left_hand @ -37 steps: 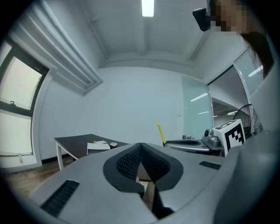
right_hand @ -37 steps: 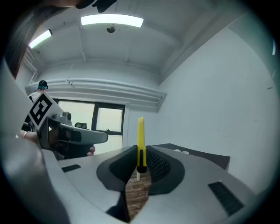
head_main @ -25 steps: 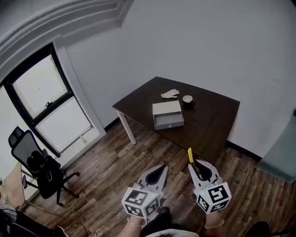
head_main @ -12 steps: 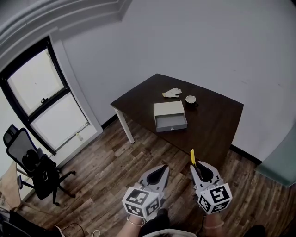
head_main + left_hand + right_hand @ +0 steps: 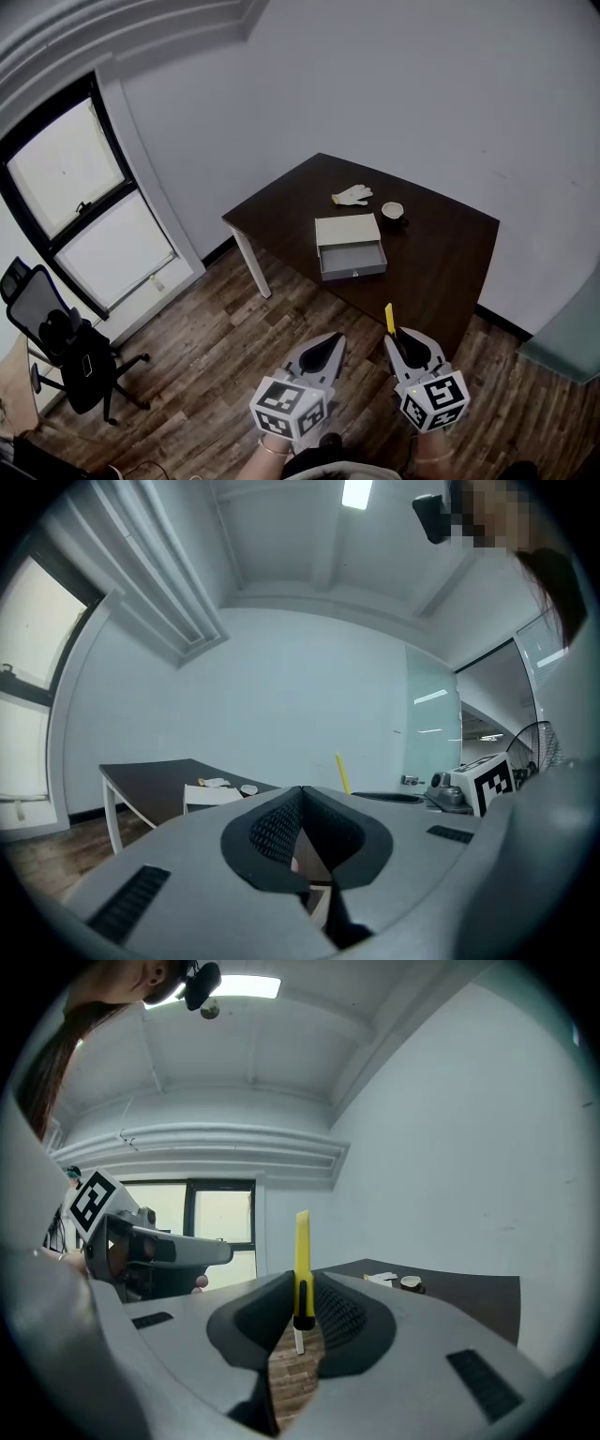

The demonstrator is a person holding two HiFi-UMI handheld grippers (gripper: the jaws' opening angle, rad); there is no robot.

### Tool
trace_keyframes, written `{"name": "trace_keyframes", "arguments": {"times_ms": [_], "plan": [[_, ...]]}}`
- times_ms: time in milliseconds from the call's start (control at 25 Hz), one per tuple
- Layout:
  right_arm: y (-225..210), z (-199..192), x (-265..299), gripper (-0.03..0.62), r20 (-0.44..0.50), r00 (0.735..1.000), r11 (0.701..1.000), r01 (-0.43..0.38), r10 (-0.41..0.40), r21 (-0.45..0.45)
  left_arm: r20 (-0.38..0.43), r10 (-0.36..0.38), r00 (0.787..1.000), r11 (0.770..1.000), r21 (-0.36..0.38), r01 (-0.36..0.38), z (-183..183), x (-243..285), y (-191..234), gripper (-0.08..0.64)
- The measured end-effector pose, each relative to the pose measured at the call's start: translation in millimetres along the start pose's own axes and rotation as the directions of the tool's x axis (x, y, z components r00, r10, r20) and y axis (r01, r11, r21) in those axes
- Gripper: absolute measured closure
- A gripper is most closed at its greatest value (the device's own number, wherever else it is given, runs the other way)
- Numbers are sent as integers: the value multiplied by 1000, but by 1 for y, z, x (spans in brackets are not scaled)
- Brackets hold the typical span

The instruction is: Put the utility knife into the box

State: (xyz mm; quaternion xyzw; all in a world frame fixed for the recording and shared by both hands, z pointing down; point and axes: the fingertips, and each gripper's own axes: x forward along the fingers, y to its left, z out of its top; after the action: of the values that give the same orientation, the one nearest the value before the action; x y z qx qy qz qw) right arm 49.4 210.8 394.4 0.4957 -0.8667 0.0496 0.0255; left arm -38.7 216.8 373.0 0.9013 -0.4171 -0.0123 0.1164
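item: utility knife point(image 5: 389, 317), yellow, slim. location: clamped between the jaws of the right gripper point(image 5: 397, 337), its long axis running along the jaws, yellow end standing out past the tips, a short pale end showing below the pads in the right gripper view. item: left gripper point(image 5: 328, 339), jaws together, nothing between them, held just beside the right one over the wood floor point(image 5: 225, 347). item: box point(image 5: 347, 230), pale, on the dark table point(image 5: 441, 253), its drawer part pulled open toward the person. position relative to tool: ahead of the right gripper and a little to its left, well apart, the knife's free end already pointing roughly that way. judgement: the carry to the table is unfinished; the loaded right gripper does the placing. also on the table, beyond the box: a white glove point(image 5: 352, 195), a small cup point(image 5: 393, 210).
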Motion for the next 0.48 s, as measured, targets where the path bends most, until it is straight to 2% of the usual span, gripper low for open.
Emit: {"name": "trace_keyframes", "arguments": {"times_ms": [480], "plan": [[10,7,54,525,-14,1000,1000,-2,1,-15,4,-23,1000,1000,0,23,12,12,45,543]]}}
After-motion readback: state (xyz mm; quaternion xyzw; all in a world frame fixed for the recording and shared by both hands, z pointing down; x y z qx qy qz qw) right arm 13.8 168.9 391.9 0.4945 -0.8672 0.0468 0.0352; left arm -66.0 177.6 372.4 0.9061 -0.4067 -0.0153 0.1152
